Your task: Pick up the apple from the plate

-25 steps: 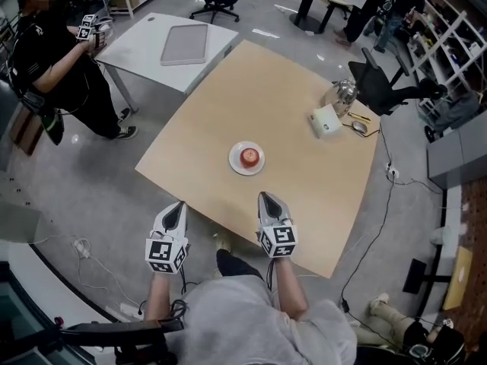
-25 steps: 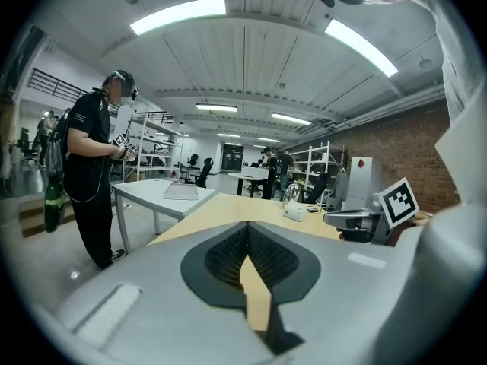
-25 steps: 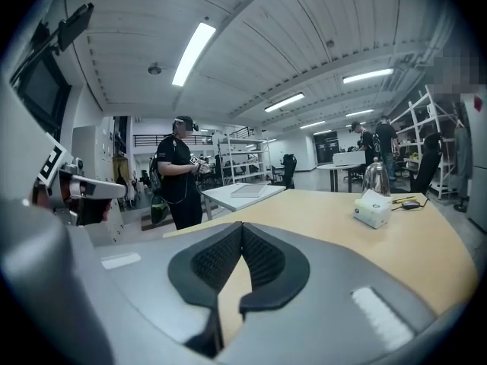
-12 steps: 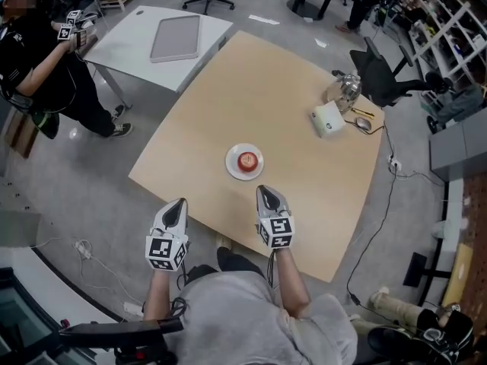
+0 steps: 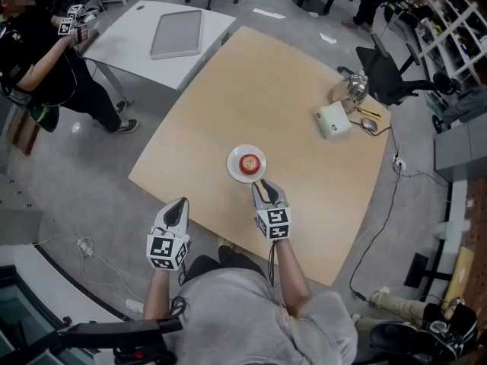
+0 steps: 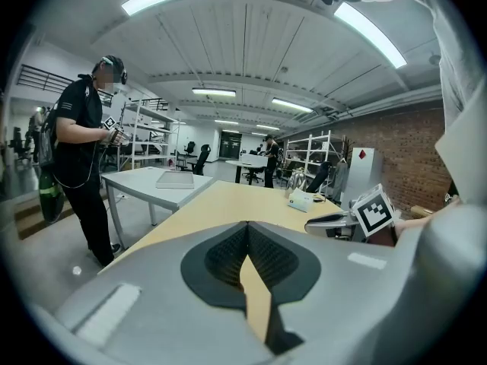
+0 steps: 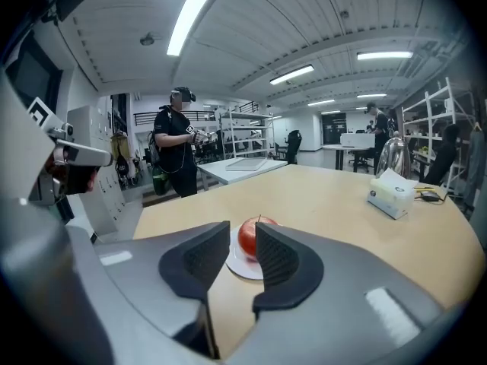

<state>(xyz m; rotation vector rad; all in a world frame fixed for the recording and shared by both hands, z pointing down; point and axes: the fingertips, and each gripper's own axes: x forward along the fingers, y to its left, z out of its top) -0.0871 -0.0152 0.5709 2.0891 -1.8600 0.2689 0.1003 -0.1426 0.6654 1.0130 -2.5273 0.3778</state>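
A red apple (image 5: 249,162) sits on a small white plate (image 5: 235,170) near the front of the tan table (image 5: 266,97). My right gripper (image 5: 265,184) hovers over the table just short of the plate, its tips pointing at the apple. Its jaws are opening, with a narrow gap and nothing between them. In the right gripper view the apple (image 7: 253,236) and plate (image 7: 242,268) show just beyond the right gripper (image 7: 242,233). My left gripper (image 5: 180,203) hangs shut and empty off the table's front edge, to the left. In the left gripper view, the left gripper (image 6: 247,227) shows its jaws meeting.
A white tissue box (image 5: 333,120), a glass jug (image 5: 348,90) and a computer mouse (image 5: 370,125) stand at the table's far right corner. A white side table (image 5: 137,36) with a grey tray (image 5: 176,34) stands beyond. A person (image 5: 34,59) stands at the far left.
Both grippers moved forward and down toward the table; the right one now reaches over the edge close to the plate, and its jaws have parted from shut.
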